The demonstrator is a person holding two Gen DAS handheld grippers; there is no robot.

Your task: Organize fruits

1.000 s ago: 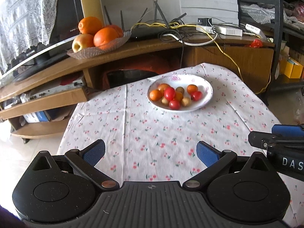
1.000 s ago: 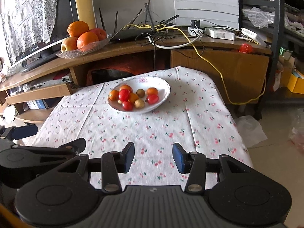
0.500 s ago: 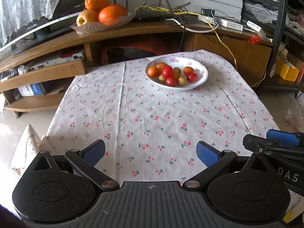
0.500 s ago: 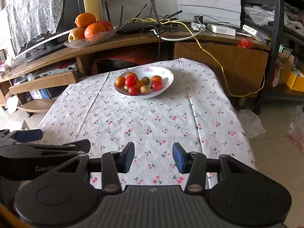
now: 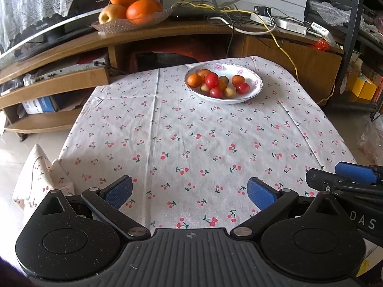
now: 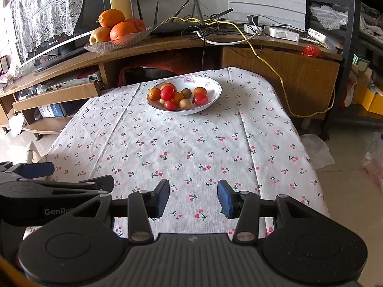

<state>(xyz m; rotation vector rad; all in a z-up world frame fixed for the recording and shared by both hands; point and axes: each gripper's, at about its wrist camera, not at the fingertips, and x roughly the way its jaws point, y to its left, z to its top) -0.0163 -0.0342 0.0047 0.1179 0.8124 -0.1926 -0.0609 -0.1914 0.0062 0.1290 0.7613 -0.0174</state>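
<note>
We found the small red and orange fruits (image 5: 216,83) heaped in a glossy white bowl (image 5: 255,90) near the far edge of the cherry-print tablecloth (image 5: 191,143). Wide bare cloth lay before it. Both the left gripper (image 5: 189,189) and right gripper (image 6: 193,197) hung low at the near edge, jaws apart, empty.

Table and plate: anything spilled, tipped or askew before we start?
Nothing spilled. All the small fruits sit inside the white plate, upright at the far end of the table; none lie loose on the cherry-print tablecloth. The cloth shows fold creases only. The left gripper and right gripper hang open and empty.
</note>
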